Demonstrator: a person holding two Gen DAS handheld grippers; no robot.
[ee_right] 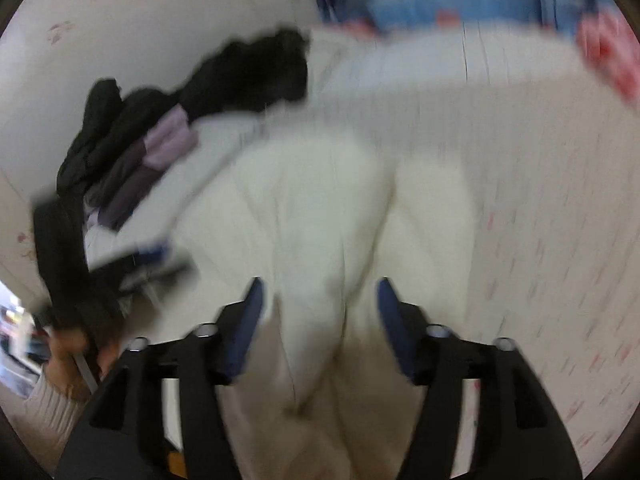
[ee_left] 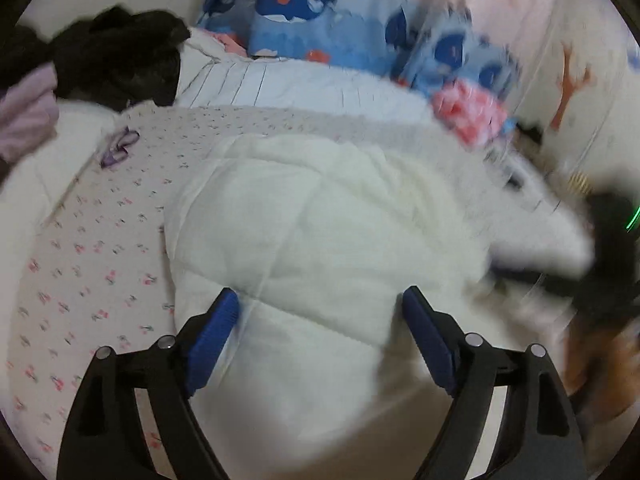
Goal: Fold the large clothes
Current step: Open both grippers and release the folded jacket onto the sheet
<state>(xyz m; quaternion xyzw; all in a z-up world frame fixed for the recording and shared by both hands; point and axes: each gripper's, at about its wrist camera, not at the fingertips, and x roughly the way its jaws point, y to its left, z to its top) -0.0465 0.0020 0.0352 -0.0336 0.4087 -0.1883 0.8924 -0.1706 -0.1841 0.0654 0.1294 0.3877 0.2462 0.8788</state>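
Both grippers, left gripper (ee_left: 316,312) and right gripper (ee_right: 318,304), hang released above the puffy white quilted garment (ee_left: 320,220), its length running away across the bed (ee_left: 80,260).

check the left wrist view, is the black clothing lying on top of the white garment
No, the black clothing lies in a heap at the far left, apart from the white garment.

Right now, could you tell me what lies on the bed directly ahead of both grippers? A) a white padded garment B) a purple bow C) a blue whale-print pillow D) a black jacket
A: the white padded garment lies spread on the floral sheet just beyond the open left gripper, and it also fills the space ahead of the open right gripper.
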